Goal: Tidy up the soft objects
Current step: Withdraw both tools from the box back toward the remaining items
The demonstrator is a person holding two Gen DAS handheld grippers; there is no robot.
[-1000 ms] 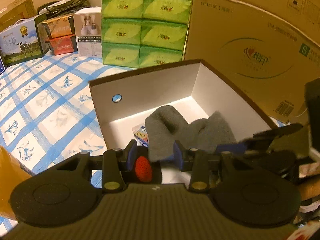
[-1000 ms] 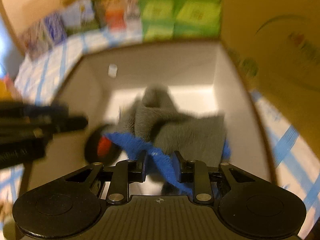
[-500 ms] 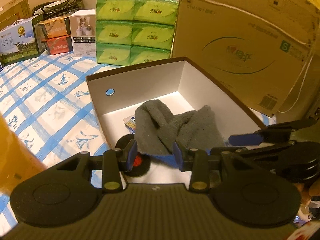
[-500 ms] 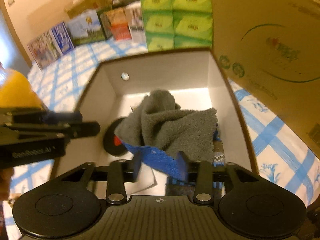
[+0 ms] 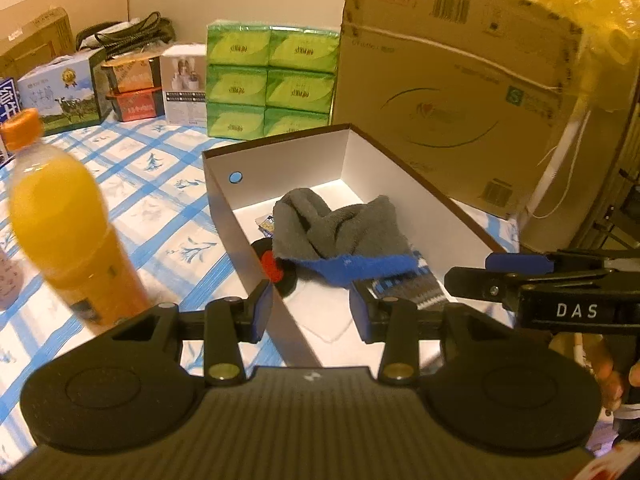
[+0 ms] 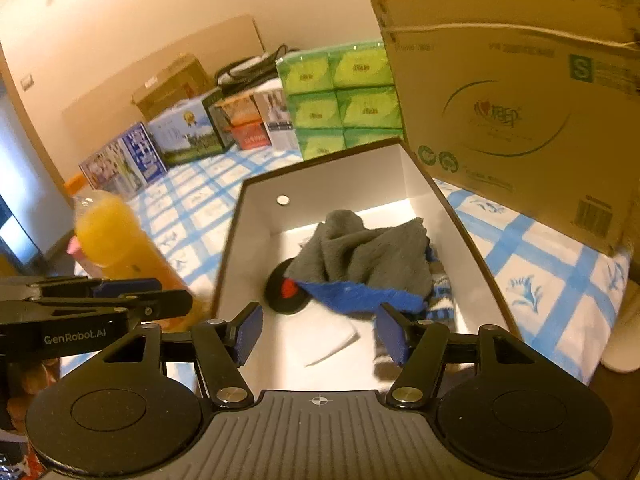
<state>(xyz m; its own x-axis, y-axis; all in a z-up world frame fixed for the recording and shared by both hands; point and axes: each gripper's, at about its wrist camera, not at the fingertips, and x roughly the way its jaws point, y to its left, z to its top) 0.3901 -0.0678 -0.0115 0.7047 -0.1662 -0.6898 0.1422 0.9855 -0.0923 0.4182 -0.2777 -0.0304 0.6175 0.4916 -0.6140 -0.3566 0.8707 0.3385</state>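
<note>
A grey towel [image 5: 336,228] with a blue edge lies bunched in the open white-lined box [image 5: 280,168], over a patterned sock [image 5: 408,288] and beside a black disc with a red centre [image 5: 276,268]. My left gripper [image 5: 308,300] hovers above the box's near left wall, its jaws opening slightly with nothing between them. My right gripper [image 6: 320,320] hangs over the near end of the box [image 6: 340,184], jaws opening wide and empty, just short of the towel [image 6: 360,248]. Each gripper shows side-on in the other's view.
An orange juice bottle [image 5: 68,224] stands on the blue-checked cloth left of the box. A large cardboard carton [image 5: 452,92] rises close behind the box on the right. Green tissue packs [image 5: 272,80] and several product boxes line the back wall.
Both grippers have drawn back and upward from the box. The right gripper let go of the towel's blue edge and opened. The orange bottle has come into view.
</note>
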